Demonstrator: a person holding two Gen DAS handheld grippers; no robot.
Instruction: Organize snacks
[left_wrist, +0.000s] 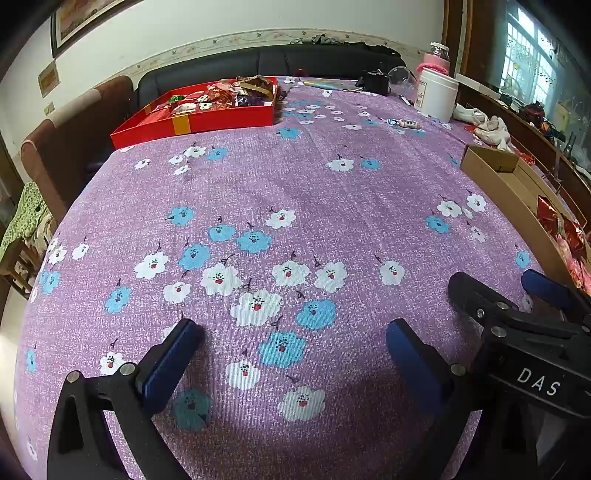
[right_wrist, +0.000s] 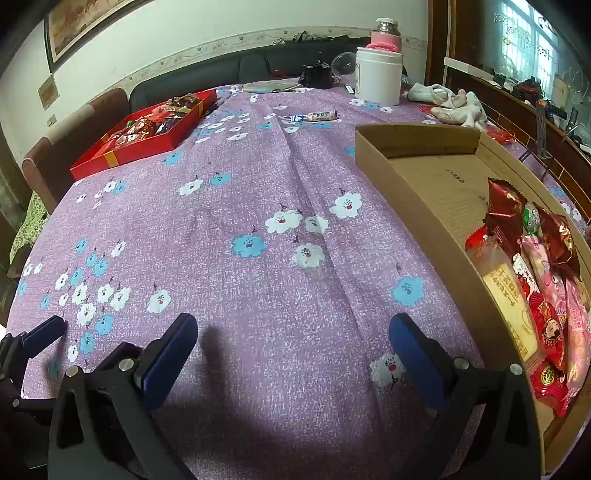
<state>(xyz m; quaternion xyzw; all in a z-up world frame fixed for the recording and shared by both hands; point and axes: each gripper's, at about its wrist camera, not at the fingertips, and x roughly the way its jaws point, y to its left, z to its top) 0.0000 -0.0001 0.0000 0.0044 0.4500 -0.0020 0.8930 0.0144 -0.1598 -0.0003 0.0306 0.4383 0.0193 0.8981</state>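
A red box (left_wrist: 229, 120) (right_wrist: 122, 157) filled with wrapped snacks sits at the far left of the purple flowered tablecloth. On the right stands a shallow cardboard box (left_wrist: 495, 177) (right_wrist: 406, 195); several red and pink snack packets (right_wrist: 535, 295) lie in its near end, while its far end is bare. One wrapped candy (left_wrist: 404, 122) (right_wrist: 323, 116) lies loose on the cloth far ahead. My left gripper (left_wrist: 291, 343) hovers open over bare cloth. My right gripper (right_wrist: 293, 332) (left_wrist: 498, 286) is also open and holds nothing, just left of the cardboard box and right of the left gripper.
A white jar (left_wrist: 436, 92) (right_wrist: 378, 77) and a pink-wrapped bottle (right_wrist: 386, 35) stand at the far right. White cloth (right_wrist: 450, 103) lies beside them, a black object (right_wrist: 317, 75) near the far edge. A dark sofa (left_wrist: 258, 62) and a brown chair (left_wrist: 55, 147) border the table.
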